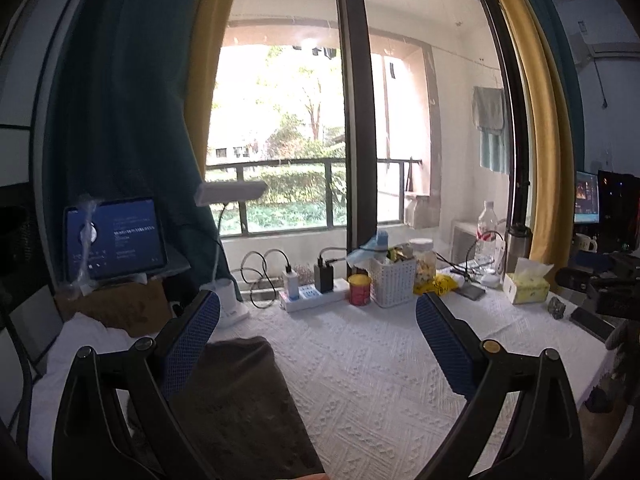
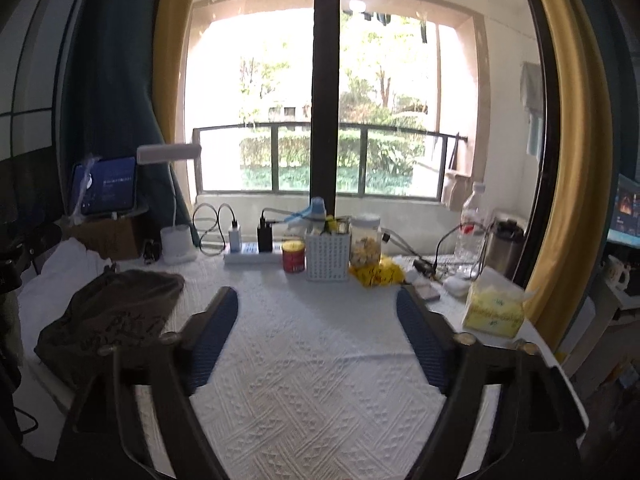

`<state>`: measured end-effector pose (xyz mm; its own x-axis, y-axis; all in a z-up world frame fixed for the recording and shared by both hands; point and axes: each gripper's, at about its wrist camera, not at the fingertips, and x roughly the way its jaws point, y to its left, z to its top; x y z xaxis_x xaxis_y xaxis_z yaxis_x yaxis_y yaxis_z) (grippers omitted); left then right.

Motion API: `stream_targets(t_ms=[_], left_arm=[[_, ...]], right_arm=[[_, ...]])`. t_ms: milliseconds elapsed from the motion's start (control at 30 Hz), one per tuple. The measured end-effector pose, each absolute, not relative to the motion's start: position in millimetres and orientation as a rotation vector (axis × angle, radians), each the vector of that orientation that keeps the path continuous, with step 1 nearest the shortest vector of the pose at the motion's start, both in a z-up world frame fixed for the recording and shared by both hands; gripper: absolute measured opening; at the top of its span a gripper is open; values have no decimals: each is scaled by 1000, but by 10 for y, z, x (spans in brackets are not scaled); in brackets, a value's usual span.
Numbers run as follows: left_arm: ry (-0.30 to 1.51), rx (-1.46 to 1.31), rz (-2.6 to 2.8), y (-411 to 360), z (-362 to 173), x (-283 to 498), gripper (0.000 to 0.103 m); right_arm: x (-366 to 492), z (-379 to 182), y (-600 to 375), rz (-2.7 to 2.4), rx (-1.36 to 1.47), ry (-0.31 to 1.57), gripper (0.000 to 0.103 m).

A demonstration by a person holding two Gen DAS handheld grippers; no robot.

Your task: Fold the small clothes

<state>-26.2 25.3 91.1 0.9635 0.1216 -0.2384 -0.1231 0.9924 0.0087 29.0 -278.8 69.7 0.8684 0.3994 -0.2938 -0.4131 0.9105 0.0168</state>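
Both our grippers are released and hold nothing: the left gripper (image 1: 318, 312) and right gripper (image 2: 317, 308) hover over the white surface (image 2: 320, 380). The dark garment (image 2: 112, 312) lies bunched at the near left of it. We judge the next step is spreading it flat, so pinch two edges and pull apart evenly. Its print, the tablet (image 1: 114, 238) text and can (image 2: 293, 256) label are unreadable.

White basket (image 2: 327, 256), red tin (image 2: 293, 256), power strip (image 2: 250, 257), tissue box (image 2: 494, 310) and tablet (image 1: 115, 238) along the window.
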Motion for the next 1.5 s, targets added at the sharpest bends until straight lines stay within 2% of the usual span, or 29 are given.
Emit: stream_targets(t_ms=[433, 467, 533, 1100, 1500], left_arm=[[147, -29, 211, 539, 1161, -460, 98], [142, -43, 211, 582, 1166, -480, 102], [134, -58, 228, 643, 1164, -505, 102], [154, -85, 282, 857, 1066, -474, 102], [157, -101, 271, 844, 1086, -489, 102]], right_arm=[[70, 1184, -2653, 449, -19, 146, 85], [60, 1204, -2628, 454, -19, 138, 85], [48, 1241, -2555, 473, -24, 125, 85], [323, 1105, -2254, 468, -47, 195, 85], [260, 1128, -2327, 439, -51, 162, 85]])
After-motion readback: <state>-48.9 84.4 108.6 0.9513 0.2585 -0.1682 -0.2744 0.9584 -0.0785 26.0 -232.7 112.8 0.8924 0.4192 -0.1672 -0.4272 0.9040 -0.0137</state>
